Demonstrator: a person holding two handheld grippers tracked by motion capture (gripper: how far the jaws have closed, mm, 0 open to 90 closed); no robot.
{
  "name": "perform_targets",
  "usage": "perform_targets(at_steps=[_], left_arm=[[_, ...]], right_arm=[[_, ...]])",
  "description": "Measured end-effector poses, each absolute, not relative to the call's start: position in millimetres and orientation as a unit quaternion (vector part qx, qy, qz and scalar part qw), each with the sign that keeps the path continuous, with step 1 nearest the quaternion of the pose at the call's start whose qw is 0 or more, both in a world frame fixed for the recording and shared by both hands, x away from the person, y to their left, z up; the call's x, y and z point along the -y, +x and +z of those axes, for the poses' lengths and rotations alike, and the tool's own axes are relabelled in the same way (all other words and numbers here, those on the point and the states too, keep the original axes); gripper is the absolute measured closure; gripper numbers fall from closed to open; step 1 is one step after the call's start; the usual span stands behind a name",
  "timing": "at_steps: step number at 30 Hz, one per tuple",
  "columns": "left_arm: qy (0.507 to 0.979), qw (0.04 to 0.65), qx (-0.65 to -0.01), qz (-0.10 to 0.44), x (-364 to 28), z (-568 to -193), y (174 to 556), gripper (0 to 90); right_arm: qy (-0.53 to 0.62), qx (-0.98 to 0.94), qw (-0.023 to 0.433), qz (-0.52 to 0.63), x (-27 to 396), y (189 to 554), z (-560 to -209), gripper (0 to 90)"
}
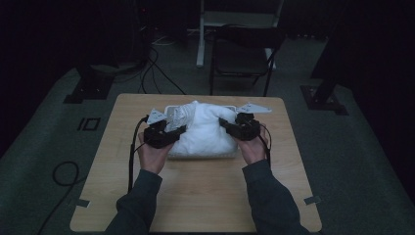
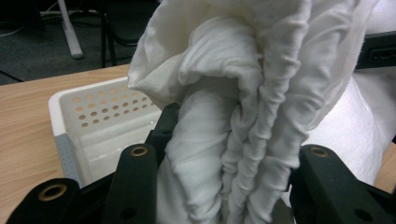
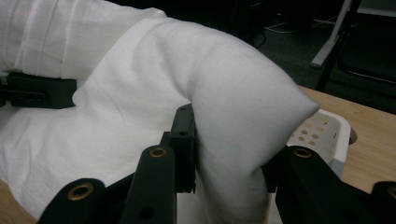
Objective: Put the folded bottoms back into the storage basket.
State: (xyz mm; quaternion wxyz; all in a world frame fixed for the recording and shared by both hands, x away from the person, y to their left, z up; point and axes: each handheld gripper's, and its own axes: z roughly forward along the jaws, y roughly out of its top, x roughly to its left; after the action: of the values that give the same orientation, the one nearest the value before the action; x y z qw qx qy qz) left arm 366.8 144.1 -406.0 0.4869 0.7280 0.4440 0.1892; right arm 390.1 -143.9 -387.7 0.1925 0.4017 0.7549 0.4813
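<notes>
Both grippers, left point(image 1: 172, 128) and right point(image 1: 229, 126), have their fingers closed on bunched folds of the soft white cloth point(image 1: 203, 128) heaped over the white perforated plastic basket point(image 2: 100, 121) mid-bench. Uneven pulling could slip a fold free or drag the light basket.

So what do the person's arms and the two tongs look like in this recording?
Both tongs, left and right, are black, each topped by a grey three-cornered plate. Their jaws are matte black with brass-ringed holes. A black cable trails from the left one. Both sleeves are dark grey-blue; the hands are bare.
</notes>
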Motion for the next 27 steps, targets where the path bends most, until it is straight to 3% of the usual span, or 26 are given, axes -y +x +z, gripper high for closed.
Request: perform_targets(at_steps=[27], left_arm=[[0.725,0.485,-0.45,0.193,-144,-404,391,57.7]], right_arm=[[0.416,-0.748,0.197,0.479,141,412,-386,68.3]])
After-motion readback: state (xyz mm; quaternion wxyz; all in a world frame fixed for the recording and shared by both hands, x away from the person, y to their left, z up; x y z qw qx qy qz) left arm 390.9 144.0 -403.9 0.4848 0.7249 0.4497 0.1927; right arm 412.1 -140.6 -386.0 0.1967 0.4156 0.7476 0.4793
